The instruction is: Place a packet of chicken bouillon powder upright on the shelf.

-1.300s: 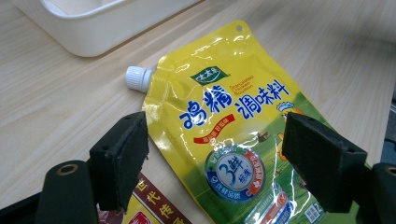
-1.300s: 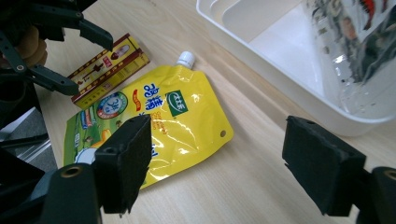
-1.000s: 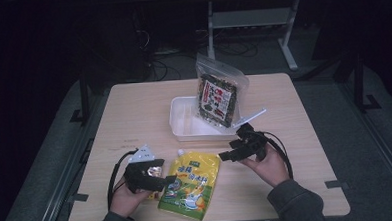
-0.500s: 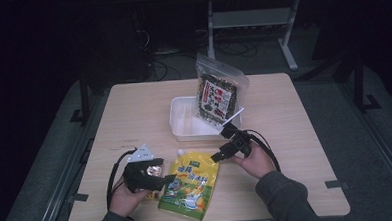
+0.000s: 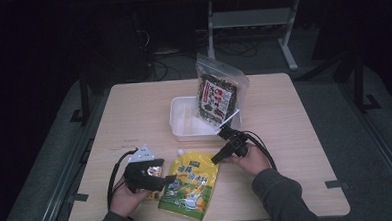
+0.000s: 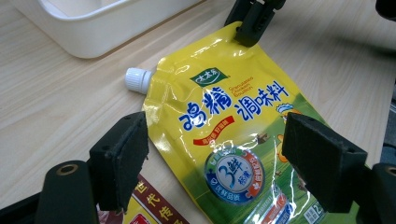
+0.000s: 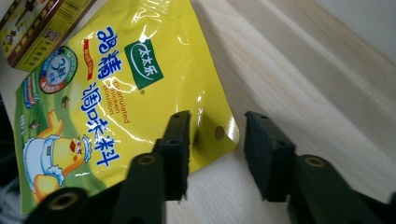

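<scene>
One light wooden table (image 5: 295,136) carries four items. Near the front edge, between the two hands, lies one yellow spouted pouch (image 5: 189,183) of chicken bouillon, flat on the wood with its printed face up. Its one white screw cap (image 6: 138,80) sits at the far left corner of the pouch, pointing toward the far side. In the right gripper view a small punched hole shows near the pouch's far right corner.

One white rectangular tray (image 5: 184,126) stands at the middle of the table, beyond the pouch and apart from it. One clear zip bag (image 5: 218,92) with a dark, printed front stands tilted in the tray's right part, its top leaning toward the far side. One small red-and-yellow box (image 6: 149,207) lies at the pouch's near left edge, partly under the left gripper; whether it touches the pouch cannot be told.

The left gripper (image 5: 168,181) is held low at the near left, pointing right across the pouch. In its own view its two black pads (image 6: 120,163) stand wide apart over the pouch's left half, gripping nothing.

The right gripper (image 5: 215,160) is held at the pouch's far right corner, pointing down and left. Its two pads (image 7: 177,149) are parted, one over the yellow foil and the other over bare wood beside it, straddling that corner without closing on it.

One cable loops from each gripper.
</scene>
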